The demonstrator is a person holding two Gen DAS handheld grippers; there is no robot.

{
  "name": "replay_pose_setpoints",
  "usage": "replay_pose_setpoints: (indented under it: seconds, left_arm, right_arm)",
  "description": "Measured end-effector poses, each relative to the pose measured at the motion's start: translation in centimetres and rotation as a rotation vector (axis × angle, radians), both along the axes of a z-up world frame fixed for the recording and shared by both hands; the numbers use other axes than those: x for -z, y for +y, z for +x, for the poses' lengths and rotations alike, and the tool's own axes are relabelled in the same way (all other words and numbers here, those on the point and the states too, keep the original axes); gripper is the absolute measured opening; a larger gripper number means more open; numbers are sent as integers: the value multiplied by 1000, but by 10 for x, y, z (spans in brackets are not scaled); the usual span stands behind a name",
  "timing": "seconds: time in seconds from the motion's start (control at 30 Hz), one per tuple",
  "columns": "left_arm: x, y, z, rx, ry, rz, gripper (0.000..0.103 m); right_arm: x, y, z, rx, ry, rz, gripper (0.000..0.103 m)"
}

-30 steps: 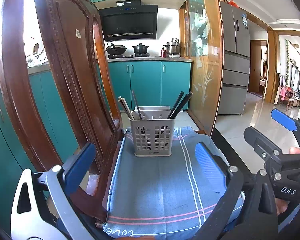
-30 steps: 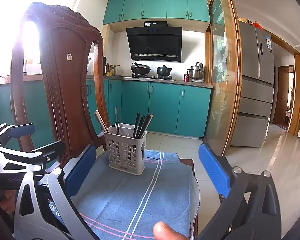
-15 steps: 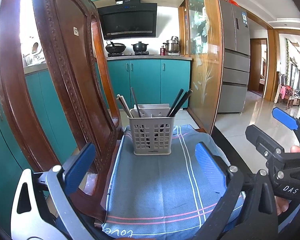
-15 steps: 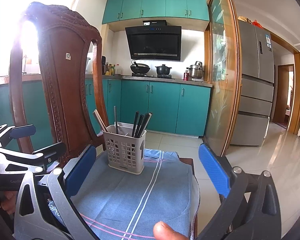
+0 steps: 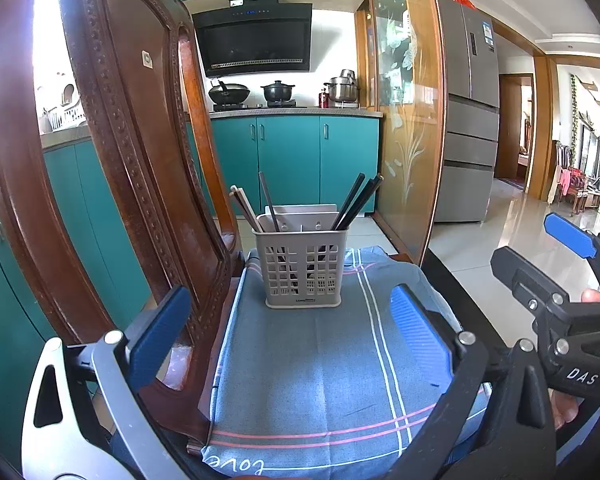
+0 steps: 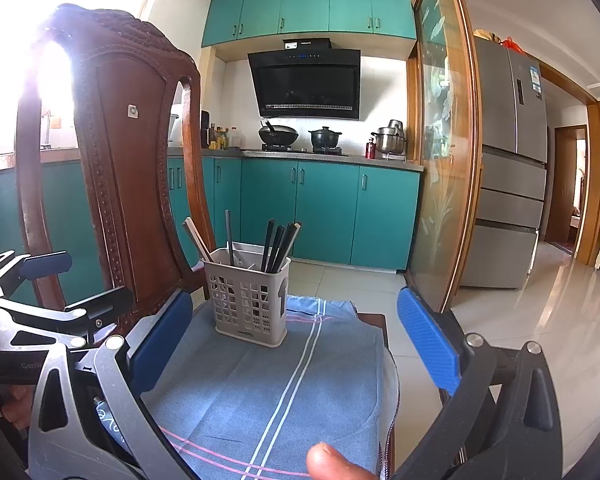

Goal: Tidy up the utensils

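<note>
A grey perforated utensil holder stands upright on a blue striped cloth near its far edge. Several dark chopsticks lean right in it, pale ones lean left. My left gripper is open, well short of the holder, nothing between its blue pads. My right gripper is open too and holds nothing. Each gripper shows at the edge of the other's view, the right one and the left one.
A carved wooden chair back rises close on the left of the cloth. Right of it stand a glass door panel and a fridge. Teal cabinets and a stove with pots lie beyond. A fingertip shows at the bottom.
Both views have shifted slightly, so the holder sits a little higher and farther in frame. Both grippers stay open and empty; nothing on the cloth has moved.
</note>
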State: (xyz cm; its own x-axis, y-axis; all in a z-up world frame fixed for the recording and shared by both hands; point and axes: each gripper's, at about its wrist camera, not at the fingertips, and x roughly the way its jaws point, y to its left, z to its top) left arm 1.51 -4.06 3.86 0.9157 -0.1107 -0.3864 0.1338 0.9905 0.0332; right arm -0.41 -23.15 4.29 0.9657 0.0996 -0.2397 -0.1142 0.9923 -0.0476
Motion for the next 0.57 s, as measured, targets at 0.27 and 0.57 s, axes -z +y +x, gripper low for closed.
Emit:
replay_pose_setpoints:
  seconds: [0.27, 0.57]
  left_arm:
    - [3, 0, 1, 0, 5, 0, 99]
    - [26, 6, 30, -37, 178, -39, 99]
  right_arm:
    - [1, 0, 0, 1, 2, 0, 100]
    - [50, -33, 68, 17, 216, 194, 100]
